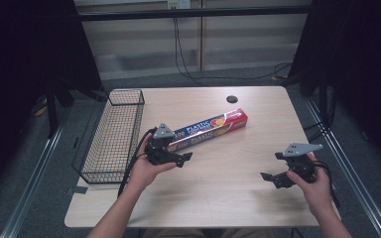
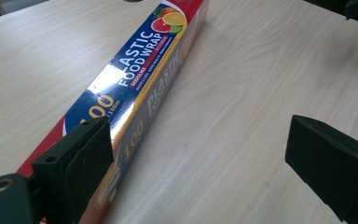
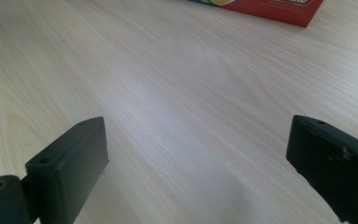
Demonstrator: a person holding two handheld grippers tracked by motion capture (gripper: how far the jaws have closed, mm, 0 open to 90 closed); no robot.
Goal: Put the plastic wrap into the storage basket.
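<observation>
Left claw (image 2: pixel 196 154) jaws apart at near end of plastic wrap box (image 2: pixel 140 88) – not clamped. Right claw (image 3: pixel 198 163) jaws apart over bare bench (image 3: pixel 177 93) – box well clear.

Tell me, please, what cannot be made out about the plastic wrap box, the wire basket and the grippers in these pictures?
- Plastic wrap box: in the high view the left gripper covers its near end; whether a jaw touches the box cannot be told.
- Box in the right gripper view: cut off by the top edge.
- Wire basket: its mesh blurs whatever lies inside.
- Small print on the box, left gripper view: too small.
- Right gripper: open over bare table.
</observation>
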